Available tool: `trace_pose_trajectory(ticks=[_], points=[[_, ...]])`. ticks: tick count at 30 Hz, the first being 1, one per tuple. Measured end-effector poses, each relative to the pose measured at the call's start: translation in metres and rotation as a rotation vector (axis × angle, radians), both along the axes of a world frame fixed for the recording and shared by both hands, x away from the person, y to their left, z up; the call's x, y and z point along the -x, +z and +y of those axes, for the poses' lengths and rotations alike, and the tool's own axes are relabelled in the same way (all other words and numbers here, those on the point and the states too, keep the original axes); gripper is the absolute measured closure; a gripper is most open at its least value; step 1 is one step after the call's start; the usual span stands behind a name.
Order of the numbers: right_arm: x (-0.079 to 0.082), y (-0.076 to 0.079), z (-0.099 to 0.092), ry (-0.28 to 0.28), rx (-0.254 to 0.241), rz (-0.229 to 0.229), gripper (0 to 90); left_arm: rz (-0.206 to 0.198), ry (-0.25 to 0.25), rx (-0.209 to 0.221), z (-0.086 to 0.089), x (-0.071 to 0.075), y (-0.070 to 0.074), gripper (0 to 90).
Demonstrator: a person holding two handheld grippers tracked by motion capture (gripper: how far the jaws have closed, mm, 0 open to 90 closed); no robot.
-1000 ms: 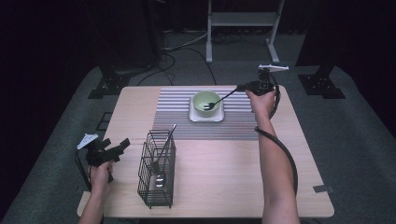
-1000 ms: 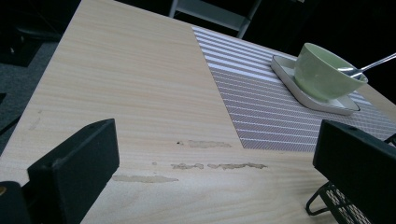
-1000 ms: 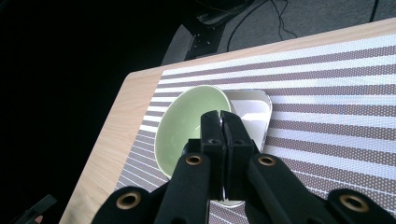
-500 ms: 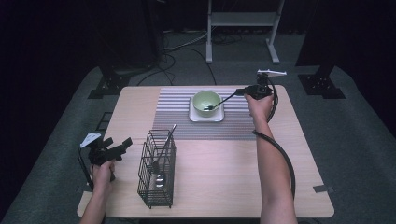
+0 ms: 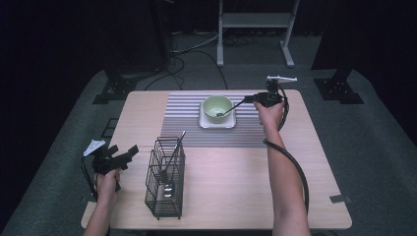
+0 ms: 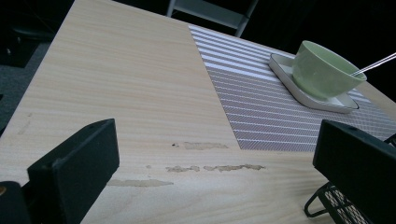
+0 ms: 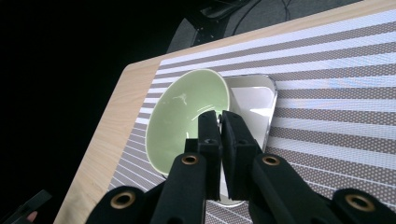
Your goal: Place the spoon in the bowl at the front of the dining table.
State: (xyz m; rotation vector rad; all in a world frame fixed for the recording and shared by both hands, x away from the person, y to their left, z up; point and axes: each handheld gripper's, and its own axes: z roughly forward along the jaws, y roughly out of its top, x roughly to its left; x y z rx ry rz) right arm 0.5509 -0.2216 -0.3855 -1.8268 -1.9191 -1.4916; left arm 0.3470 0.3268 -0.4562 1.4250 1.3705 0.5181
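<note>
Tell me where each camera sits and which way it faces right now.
High view: overhead, facing forward; both forearms, left gripper, right gripper holding spoon.
Left gripper view: low, across the table toward the bowl; open jaws.
Right gripper view: looking down into the bowl; near-shut jaws.
All share the bowl.

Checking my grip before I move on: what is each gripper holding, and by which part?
The right gripper holds a spoon by its handle end, its bowl inside the green bowl. The left gripper is open and holds nothing.
</note>
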Motion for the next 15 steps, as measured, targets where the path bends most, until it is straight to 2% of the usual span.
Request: trace_pose_trajectory(ticks=[6,9,15], points=[[0.002,0.001,-0.003,0.012,0.006,0.005,81.3,-0.001,-0.003,-0.007,-0.001,0.001,0.0,0.0],[0.005,0.002,-0.008,0.024,-0.011,0.002,73.8,-0.001,-0.006,-0.013,-0.002,0.001,0.0,0.0],[0.01,0.004,-0.021,0.04,0.002,-0.002,64.6,0.004,-0.01,-0.021,-0.005,0.0,-0.001,0.0]])
